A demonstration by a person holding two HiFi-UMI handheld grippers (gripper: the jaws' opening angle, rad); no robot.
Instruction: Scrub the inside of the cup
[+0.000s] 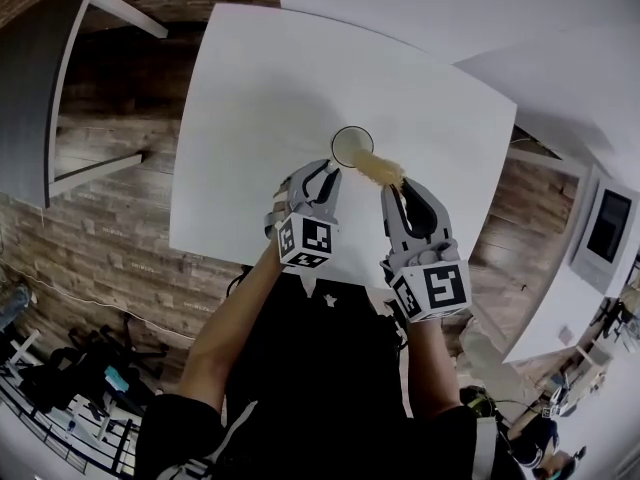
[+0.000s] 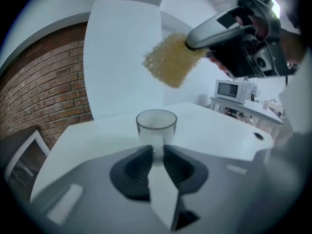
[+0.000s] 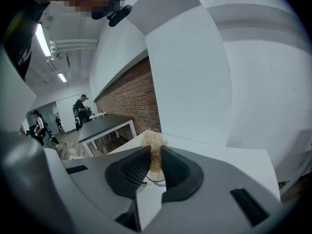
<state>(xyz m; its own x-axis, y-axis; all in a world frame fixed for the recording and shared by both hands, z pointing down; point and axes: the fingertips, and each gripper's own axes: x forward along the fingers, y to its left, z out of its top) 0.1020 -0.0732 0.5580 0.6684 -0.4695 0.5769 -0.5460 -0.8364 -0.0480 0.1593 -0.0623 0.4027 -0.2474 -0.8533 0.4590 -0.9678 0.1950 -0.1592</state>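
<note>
A clear empty cup (image 1: 352,146) stands upright on the white table (image 1: 260,118). In the left gripper view the cup (image 2: 156,126) sits just beyond my left gripper (image 2: 156,150), whose jaws stand apart with a narrow gap and do not press on it. My left gripper (image 1: 325,173) is just short of the cup on its near left. My right gripper (image 1: 398,190) is shut on a yellow fibrous scrub sponge (image 1: 382,171), which hangs in the air right of the cup's rim. The sponge (image 3: 156,152) is pinched between the right pads; from the left it shows above the cup (image 2: 168,60).
The table's front edge (image 1: 250,263) runs just under both grippers, with wooden floor beyond. A dark table (image 1: 40,88) stands at the left. A microwave (image 2: 233,89) sits on a far counter. People (image 3: 80,108) stand far off in the right gripper view.
</note>
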